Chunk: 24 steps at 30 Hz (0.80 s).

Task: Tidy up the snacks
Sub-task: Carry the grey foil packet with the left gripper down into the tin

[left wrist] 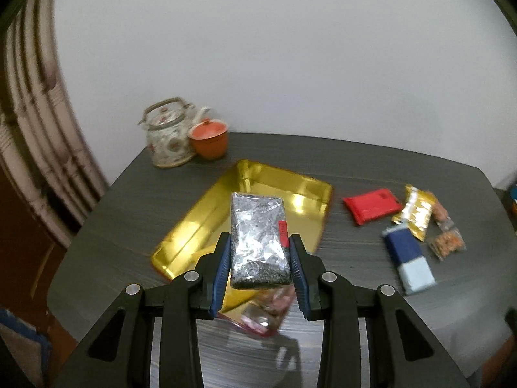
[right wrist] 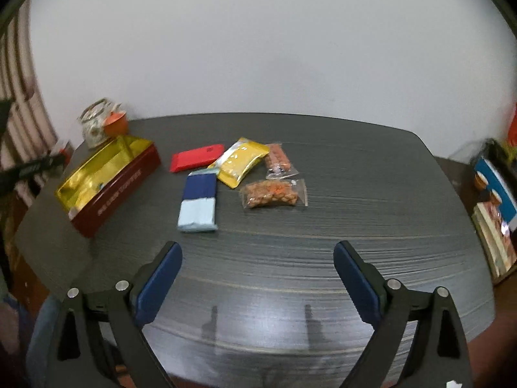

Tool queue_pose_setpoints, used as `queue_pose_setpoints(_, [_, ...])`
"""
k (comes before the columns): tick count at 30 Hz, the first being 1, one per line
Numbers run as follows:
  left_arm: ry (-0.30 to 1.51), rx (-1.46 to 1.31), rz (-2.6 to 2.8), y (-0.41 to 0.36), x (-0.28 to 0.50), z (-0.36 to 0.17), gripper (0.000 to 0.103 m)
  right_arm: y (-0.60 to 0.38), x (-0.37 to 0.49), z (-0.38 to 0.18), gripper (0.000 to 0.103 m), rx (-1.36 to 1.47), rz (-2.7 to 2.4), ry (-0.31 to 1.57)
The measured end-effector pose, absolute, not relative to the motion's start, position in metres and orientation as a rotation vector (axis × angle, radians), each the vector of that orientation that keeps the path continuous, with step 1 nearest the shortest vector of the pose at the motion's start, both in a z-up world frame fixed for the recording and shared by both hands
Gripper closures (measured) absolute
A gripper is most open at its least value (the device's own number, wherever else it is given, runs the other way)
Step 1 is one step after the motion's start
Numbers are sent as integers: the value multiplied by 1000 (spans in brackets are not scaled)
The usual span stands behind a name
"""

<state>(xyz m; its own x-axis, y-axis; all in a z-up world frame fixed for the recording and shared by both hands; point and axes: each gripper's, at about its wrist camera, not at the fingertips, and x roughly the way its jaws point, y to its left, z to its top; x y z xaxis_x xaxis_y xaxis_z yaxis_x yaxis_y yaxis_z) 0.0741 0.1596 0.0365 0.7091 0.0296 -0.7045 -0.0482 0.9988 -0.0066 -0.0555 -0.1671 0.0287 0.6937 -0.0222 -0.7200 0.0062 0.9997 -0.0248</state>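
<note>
Carrying step: the left tool [left wrist: 260,252] is clamped on a clear packet of dark grainy snack [left wrist: 258,242], held off the desk [left wrist: 129,194] and hanging over the near part of the gold-lined box [left wrist: 290,187].
Right tool: the right tool [right wrist: 257,271] stands wide apart with nothing between its pads, above bare desk.
Next move, as a judgement: the packet likely goes down into the box ahead of the left tool; that calls for lowering it flat, clear of the pinkish packet [left wrist: 261,313] lying just under the left tool, then letting go.
Waiting snacks: ahead of the right tool lie a blue and pale-blue packet [right wrist: 197,202], a red packet [right wrist: 197,157], a yellow packet [right wrist: 240,161] and two clear bags of orange nuts [right wrist: 273,194].
Left view only: the gripped packet, the pinkish packet, the box's bare gold floor.
Right view only: the box's dark red outer wall with lettering, too blurred to read.
Both views: teapot [left wrist: 168,135] and orange cup [left wrist: 208,139] beyond the box.
</note>
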Motion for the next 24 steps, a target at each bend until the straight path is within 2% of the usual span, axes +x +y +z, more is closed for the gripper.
queue_pose_setpoints(5, [819,-116,84,170,81,24,67,-162,-68,32,9,-136,-13,806])
queue_pose_setpoints(24, [890,-76,122,174,125,14,67,-165,-60,13,9,-121,11,868])
